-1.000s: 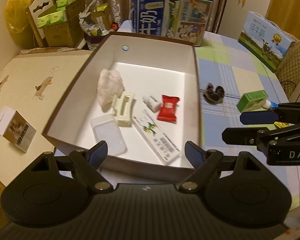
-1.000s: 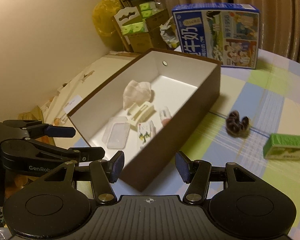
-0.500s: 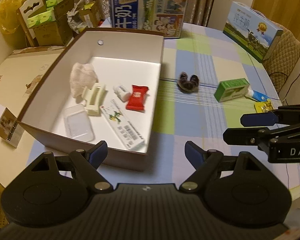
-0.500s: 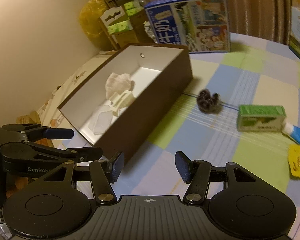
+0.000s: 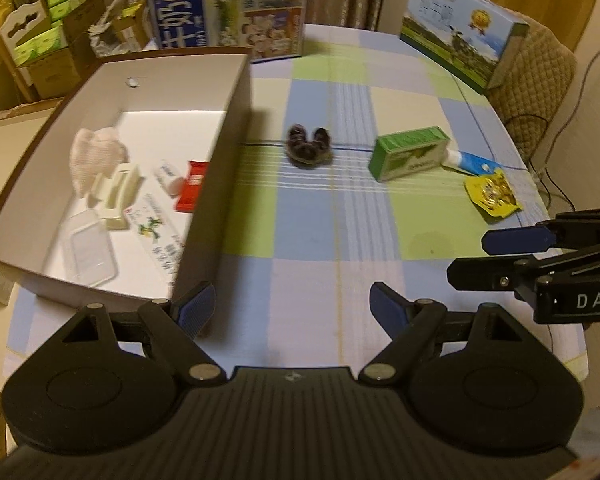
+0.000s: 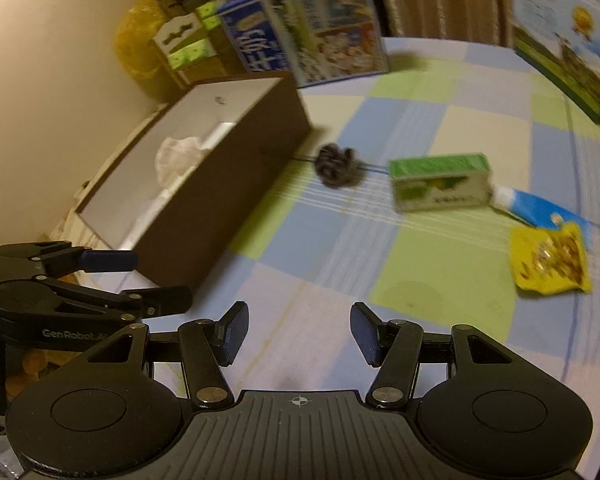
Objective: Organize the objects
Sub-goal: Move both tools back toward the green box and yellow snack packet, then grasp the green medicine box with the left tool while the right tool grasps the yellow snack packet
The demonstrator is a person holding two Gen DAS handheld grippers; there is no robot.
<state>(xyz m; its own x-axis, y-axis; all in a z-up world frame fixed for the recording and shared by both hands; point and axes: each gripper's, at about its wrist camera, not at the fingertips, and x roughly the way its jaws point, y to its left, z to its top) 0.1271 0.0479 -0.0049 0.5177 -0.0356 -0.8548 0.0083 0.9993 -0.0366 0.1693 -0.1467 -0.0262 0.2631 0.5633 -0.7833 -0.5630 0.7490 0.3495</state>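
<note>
A brown box with a white inside (image 5: 236, 128) (image 6: 236, 168) stands at the table's left and holds a tissue (image 5: 94, 154), a red packet (image 5: 192, 186), a clear lid and other small items. On the checked cloth lie a dark scrunchie (image 5: 309, 146) (image 6: 335, 164), a green carton (image 5: 410, 153) (image 6: 440, 182), a blue tube (image 5: 470, 162) (image 6: 536, 205) and a yellow packet (image 5: 492, 194) (image 6: 550, 264). My left gripper (image 5: 292, 310) is open and empty, near the box's front corner. My right gripper (image 6: 298, 334) is open and empty above bare cloth.
A large blue milk carton box (image 5: 228, 8) (image 6: 304, 28) stands behind the brown box. Another printed box (image 5: 464, 28) (image 6: 564, 36) stands at the back right. Cardboard boxes with green packs (image 5: 48, 48) sit off the table's left. A chair back (image 5: 536, 88) is at the right.
Both grippers have swung right, away from over the box and toward the loose items on the cloth. Both stay open and empty.
</note>
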